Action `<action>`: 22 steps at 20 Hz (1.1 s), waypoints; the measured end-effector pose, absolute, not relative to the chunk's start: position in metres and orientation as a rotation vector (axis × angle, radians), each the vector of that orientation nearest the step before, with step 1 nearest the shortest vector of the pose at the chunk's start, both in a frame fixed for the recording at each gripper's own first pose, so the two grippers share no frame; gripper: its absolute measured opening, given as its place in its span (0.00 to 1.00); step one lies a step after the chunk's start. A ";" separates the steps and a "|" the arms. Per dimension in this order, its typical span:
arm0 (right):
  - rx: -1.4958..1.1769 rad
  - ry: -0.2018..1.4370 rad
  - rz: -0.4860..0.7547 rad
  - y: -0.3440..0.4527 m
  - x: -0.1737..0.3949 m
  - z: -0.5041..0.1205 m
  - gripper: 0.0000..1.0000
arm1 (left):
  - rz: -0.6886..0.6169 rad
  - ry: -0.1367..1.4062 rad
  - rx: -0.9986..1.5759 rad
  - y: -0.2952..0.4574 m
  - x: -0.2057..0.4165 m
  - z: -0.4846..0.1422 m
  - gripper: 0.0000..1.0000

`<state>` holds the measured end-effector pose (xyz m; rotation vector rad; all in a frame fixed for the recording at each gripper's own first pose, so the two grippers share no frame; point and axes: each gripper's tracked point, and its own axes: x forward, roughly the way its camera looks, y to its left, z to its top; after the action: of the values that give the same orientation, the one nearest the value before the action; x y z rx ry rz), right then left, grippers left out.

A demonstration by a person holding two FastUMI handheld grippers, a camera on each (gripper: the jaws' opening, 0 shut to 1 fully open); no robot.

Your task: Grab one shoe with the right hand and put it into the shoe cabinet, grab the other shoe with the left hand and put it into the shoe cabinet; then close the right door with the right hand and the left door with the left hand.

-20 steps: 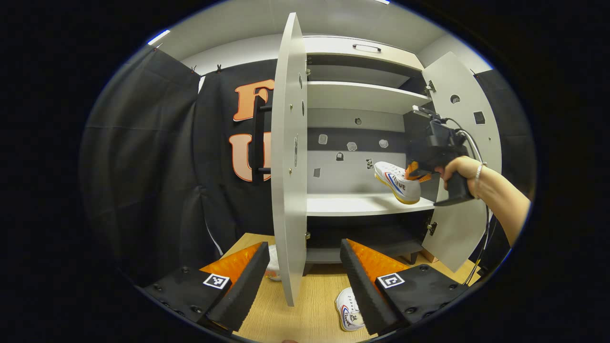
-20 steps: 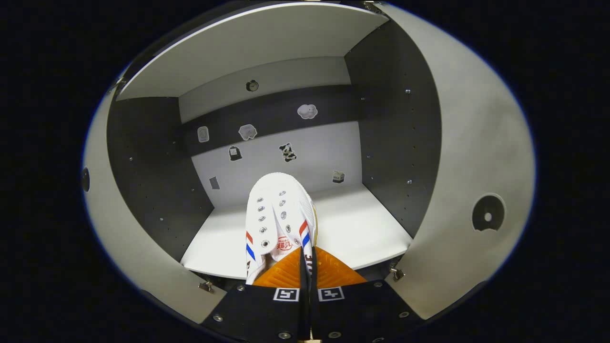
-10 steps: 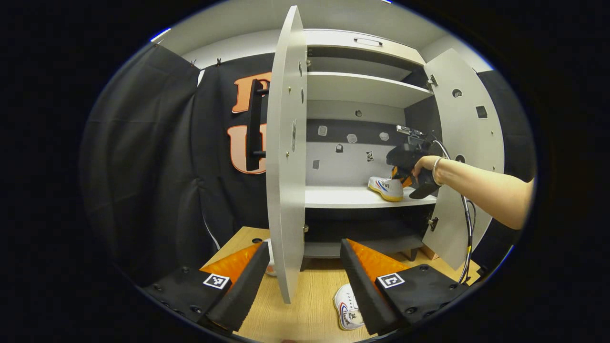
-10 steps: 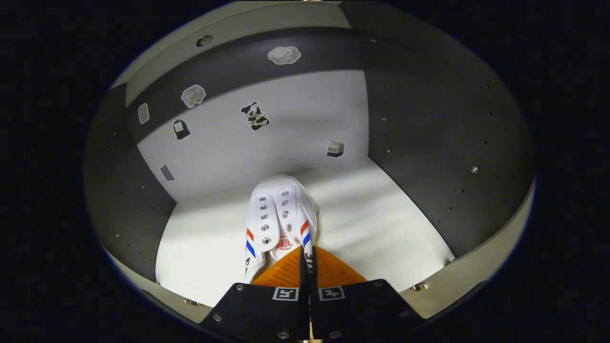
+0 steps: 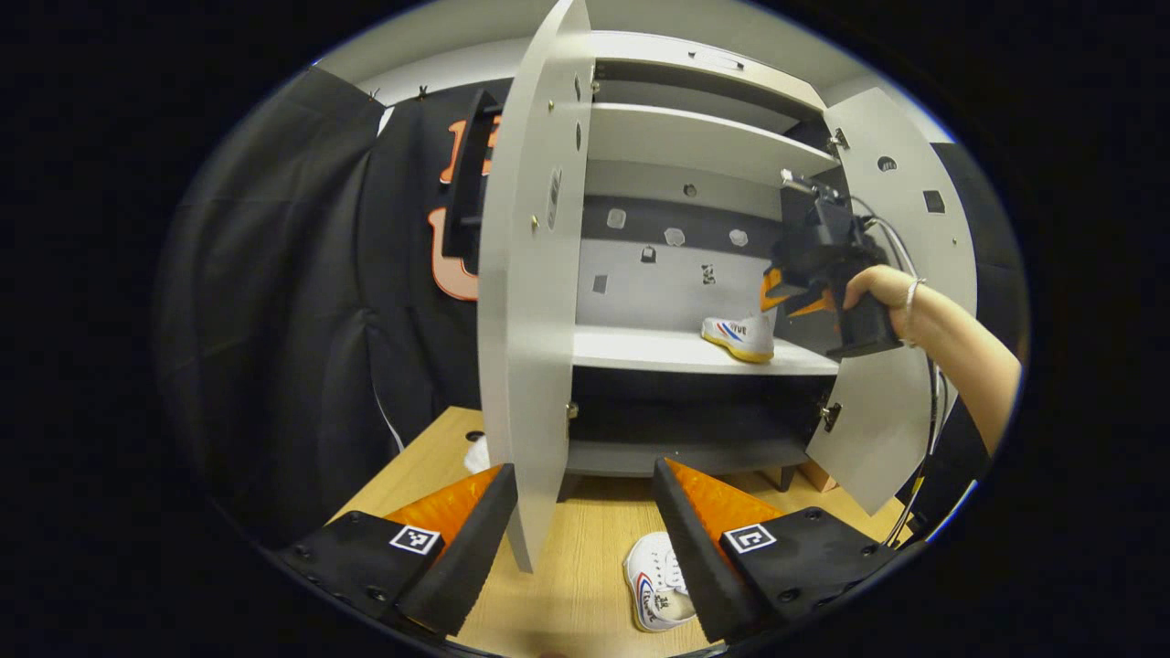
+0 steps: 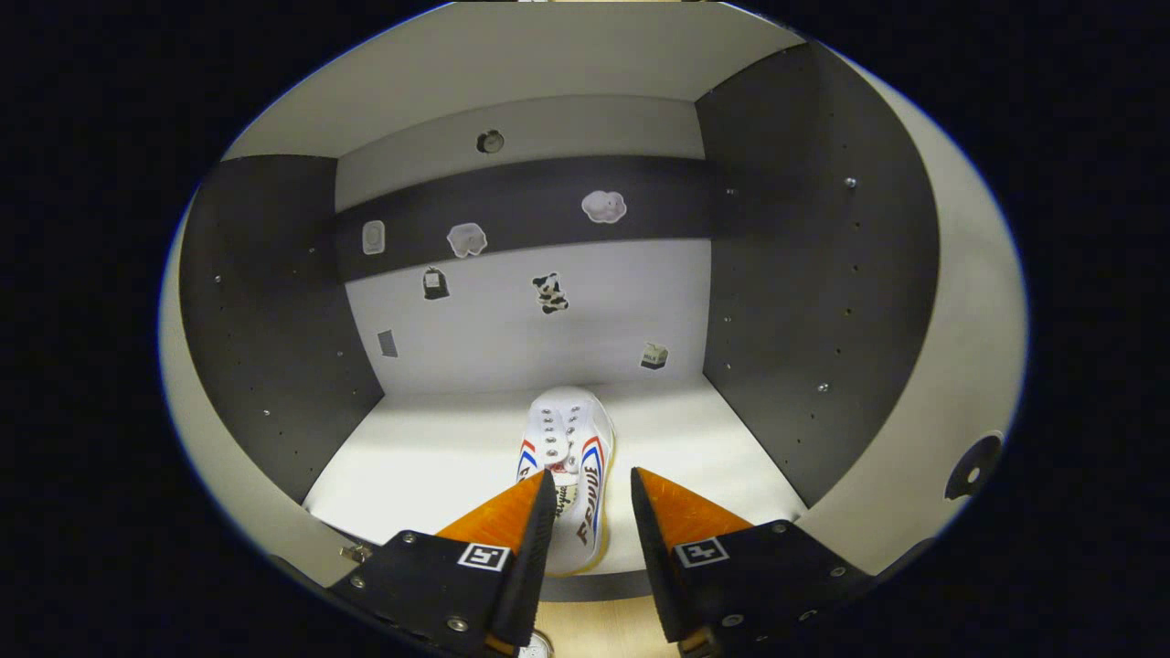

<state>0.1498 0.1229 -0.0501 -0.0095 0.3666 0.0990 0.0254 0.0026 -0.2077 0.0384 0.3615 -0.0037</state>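
So I had one shoe [image 6: 569,475] on the shelf [image 6: 439,457], lying loose between my right gripper's [image 6: 587,530] spread fingers. My left gripper [image 5: 585,530] gaped empty, the other shoe [image 5: 656,594] beside its right finger; both doors [image 5: 535,274] were still open.

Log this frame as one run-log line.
stage: first shoe set on cabinet shelf | right hand-held gripper: open | left hand-held gripper: open | second shoe: on floor | doors: open

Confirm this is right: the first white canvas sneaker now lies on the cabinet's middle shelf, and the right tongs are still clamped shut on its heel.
Not quite. The white canvas sneaker does lie on the pale middle shelf, but the right tongs have let go: the right gripper view shows their orange fingers spread open, apart from the shoe.
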 end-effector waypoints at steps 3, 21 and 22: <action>-0.014 0.292 0.113 0.117 0.113 -0.036 0.66 | -0.020 0.439 0.048 -0.003 0.023 -0.247 0.97; -0.010 0.068 0.083 0.036 -0.048 0.017 0.93 | -0.129 0.804 0.096 -0.042 0.005 -0.435 0.98; -0.002 0.068 0.081 0.032 -0.051 0.018 0.93 | -0.133 0.828 0.092 -0.044 0.002 -0.443 0.98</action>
<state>-0.0513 0.0321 0.0176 -0.0015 0.0681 0.0811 0.0016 -0.0438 -0.4428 0.0919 0.8276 -0.1332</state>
